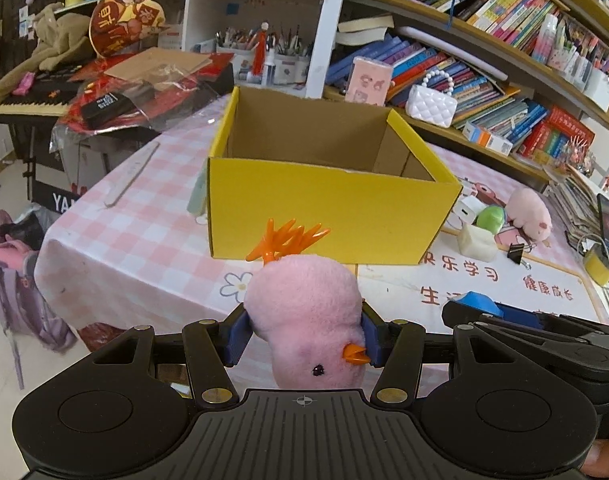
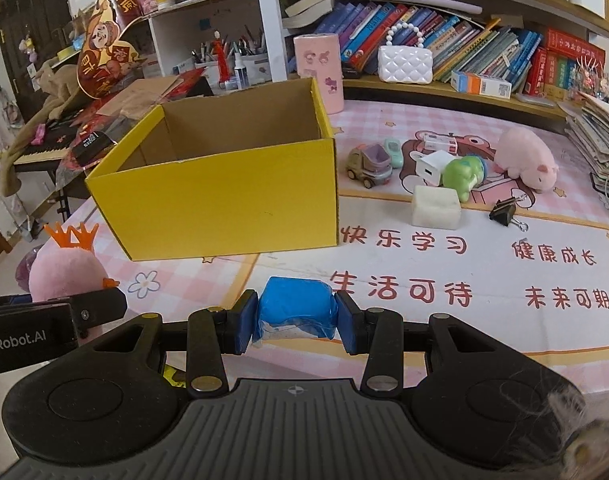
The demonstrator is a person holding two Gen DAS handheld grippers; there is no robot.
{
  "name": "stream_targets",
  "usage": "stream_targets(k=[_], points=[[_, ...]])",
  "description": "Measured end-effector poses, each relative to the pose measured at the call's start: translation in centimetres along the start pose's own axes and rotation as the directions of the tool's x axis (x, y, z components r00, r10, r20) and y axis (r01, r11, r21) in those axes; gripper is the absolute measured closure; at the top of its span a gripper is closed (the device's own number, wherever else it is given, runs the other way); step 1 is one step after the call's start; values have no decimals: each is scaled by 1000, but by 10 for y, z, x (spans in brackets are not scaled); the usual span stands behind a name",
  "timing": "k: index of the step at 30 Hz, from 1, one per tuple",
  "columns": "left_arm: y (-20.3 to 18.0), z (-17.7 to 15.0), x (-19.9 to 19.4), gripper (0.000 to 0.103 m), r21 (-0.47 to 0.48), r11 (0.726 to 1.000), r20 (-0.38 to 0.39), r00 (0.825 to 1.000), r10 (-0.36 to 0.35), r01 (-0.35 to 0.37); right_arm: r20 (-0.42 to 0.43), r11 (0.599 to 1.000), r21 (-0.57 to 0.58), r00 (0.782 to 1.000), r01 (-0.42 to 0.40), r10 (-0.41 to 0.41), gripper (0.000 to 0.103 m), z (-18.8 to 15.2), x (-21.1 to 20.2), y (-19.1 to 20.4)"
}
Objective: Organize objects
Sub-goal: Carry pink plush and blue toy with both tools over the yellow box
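My left gripper (image 1: 304,334) is shut on a pink plush chick (image 1: 308,316) with an orange crest, held in front of the open yellow cardboard box (image 1: 328,216). My right gripper (image 2: 294,316) is shut on a blue wrapped block (image 2: 294,308), held above the table mat near the box's (image 2: 224,196) front right corner. The chick (image 2: 64,268) shows at the left of the right wrist view. The box looks empty inside. The blue block (image 1: 478,302) also shows at the right of the left wrist view.
Right of the box lie a white block (image 2: 436,206), a green toy (image 2: 462,176), a pink plush pig (image 2: 524,158), a toy truck (image 2: 370,166), a white charger (image 2: 434,168) and a black binder clip (image 2: 504,212). Bookshelves (image 2: 464,52) stand behind. The table edge (image 1: 64,248) drops off at left.
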State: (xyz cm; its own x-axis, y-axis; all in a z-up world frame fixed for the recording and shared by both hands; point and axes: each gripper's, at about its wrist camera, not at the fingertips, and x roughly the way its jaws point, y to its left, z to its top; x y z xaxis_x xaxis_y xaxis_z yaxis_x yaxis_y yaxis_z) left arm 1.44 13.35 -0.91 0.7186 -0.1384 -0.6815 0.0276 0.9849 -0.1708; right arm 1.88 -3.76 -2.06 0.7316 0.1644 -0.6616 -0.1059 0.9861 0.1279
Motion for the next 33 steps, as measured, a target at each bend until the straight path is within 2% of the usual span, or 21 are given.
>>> stream_targets(k=[12, 17, 28, 33], points=[[7, 7, -24, 49, 47, 999, 97, 995, 8, -12, 58, 999, -34, 998, 8, -6, 64, 9, -11, 18], [8, 17, -29, 49, 34, 999, 118, 993, 4, -8, 91, 998, -69, 996, 10, -4, 64, 19, -13, 25], [7, 80, -15, 49, -7, 1000, 237, 971, 1, 1, 247, 989, -149, 968, -17, 54, 64, 81, -3, 27], [7, 110, 14, 49, -25, 1000, 233, 972, 14, -9, 260, 979, -205, 963, -11, 65, 64, 107, 24, 26]])
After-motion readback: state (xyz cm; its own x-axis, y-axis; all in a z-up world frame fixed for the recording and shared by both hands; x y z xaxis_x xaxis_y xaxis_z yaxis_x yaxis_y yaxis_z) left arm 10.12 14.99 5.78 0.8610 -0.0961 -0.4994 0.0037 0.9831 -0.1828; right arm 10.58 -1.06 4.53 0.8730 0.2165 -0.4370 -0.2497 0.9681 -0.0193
